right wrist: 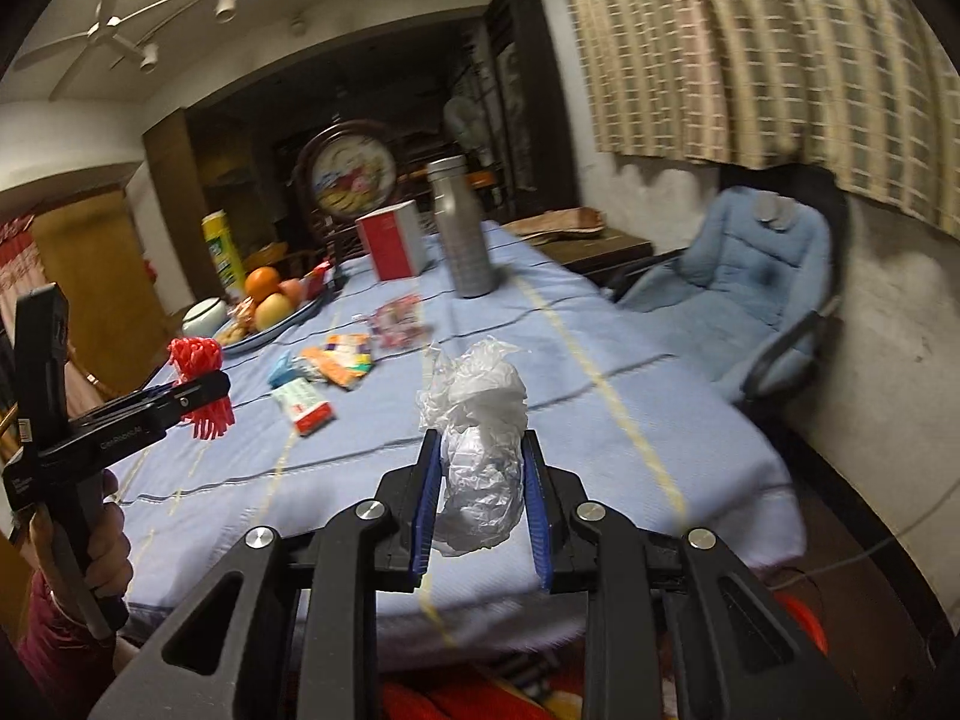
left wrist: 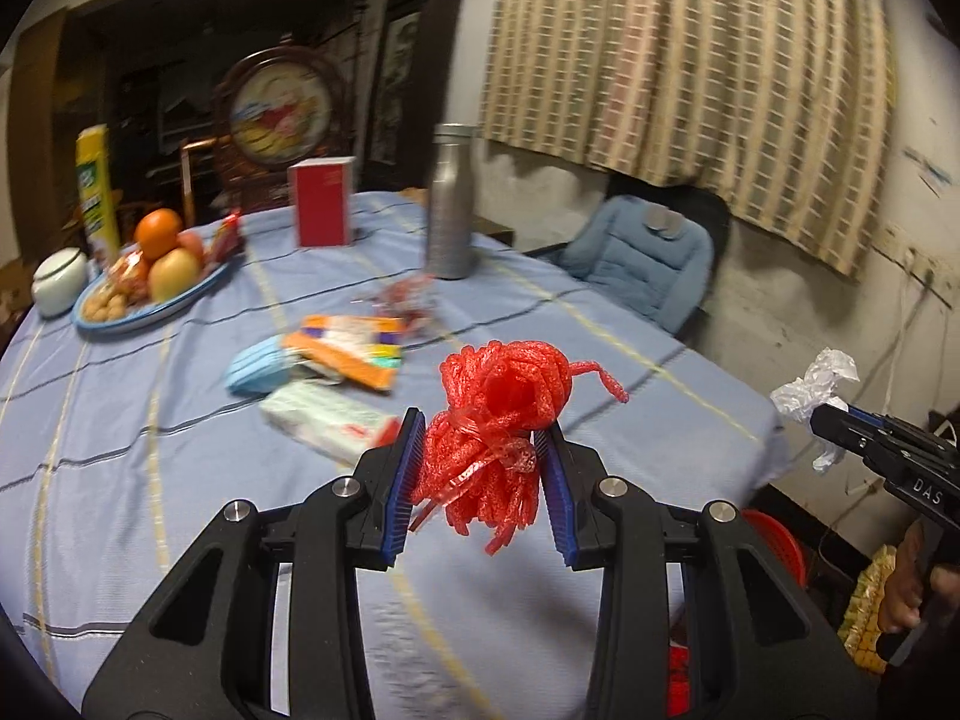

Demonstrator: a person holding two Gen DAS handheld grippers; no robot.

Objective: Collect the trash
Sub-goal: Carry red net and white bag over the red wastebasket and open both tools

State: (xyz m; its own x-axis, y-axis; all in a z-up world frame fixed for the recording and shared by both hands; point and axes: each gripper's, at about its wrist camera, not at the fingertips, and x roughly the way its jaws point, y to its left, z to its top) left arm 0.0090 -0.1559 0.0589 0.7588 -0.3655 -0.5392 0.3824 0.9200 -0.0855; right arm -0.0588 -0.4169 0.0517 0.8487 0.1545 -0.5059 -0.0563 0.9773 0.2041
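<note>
On the far left of the table, which wears a light blue cloth with thin stripes, a white jar stands next to an oval plate with an orange, an apple and some nuts, and a yellow can rises behind them. Further right, in the middle of the cloth, lie a blue face mask, an orange packet touching it, and a white packet with a red end just in front. Behind these a red box and a silver bottle stand upright. The left gripper is above the near edge of the table, and its blue pads are pressed on a bundle of red foam net, which hangs in the air between them. More to the right, the right gripper holds a crumpled white plastic bag squeezed between its narrow fingers, also lifted off the cloth. Beyond the right edge of the table a blue padded chair stands under a checked curtain.
</note>
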